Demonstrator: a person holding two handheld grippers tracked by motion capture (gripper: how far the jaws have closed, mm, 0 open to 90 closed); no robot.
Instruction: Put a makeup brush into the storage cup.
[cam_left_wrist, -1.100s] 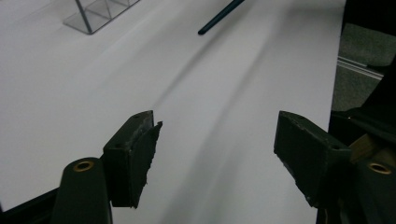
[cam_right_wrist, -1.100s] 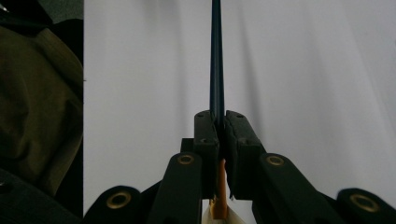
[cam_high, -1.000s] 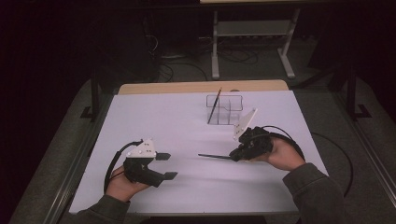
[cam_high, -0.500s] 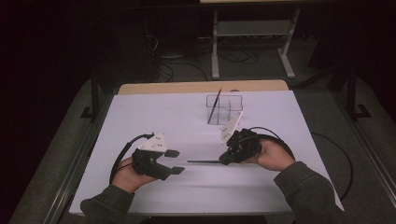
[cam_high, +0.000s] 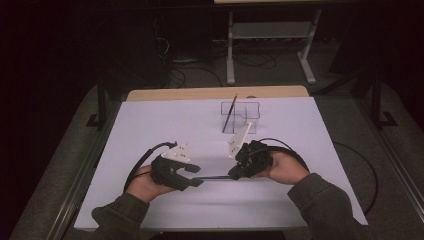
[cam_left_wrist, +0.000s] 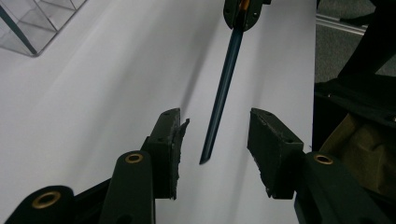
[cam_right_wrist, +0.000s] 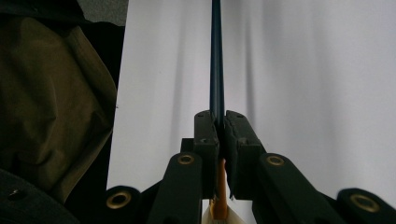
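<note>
- Dark floor and tangled cables frame a white-topped table (cam_high: 150, 125), with a pale metal stand (cam_high: 270, 40) on the floor behind it.
- At the far middle of the table stands a clear plastic organizer (cam_high: 242, 117) with a thin dark stick (cam_high: 229, 114) leaning upright in one of its compartments; the left gripper view catches a corner of the organizer at top left.
- Two forearms in olive sleeves (cam_high: 325, 205) enter from the near edge, each hand carrying a black gripper.
- On the near right, the right gripper (cam_high: 234, 175) points toward the other hand with its fingers (cam_right_wrist: 205, 135) clenched on one end of a slim dark blue pencil (cam_left_wrist: 224, 88); an orange part of the pencil shows behind the pads.
- From that grip the pencil runs out level, just above the white surface, toward the near left of the table, and casts a soft shadow there.
- Facing it on the near left, the left gripper (cam_left_wrist: 212, 140) has fingers (cam_left_wrist: 170, 135) that have just been closing and stand part way apart.
- Its free tip lies in the gap between those fingers, closer to the pad seen on the left, and touches neither pad.
- One pad of the left gripper looks torn along its inner edge.
</note>
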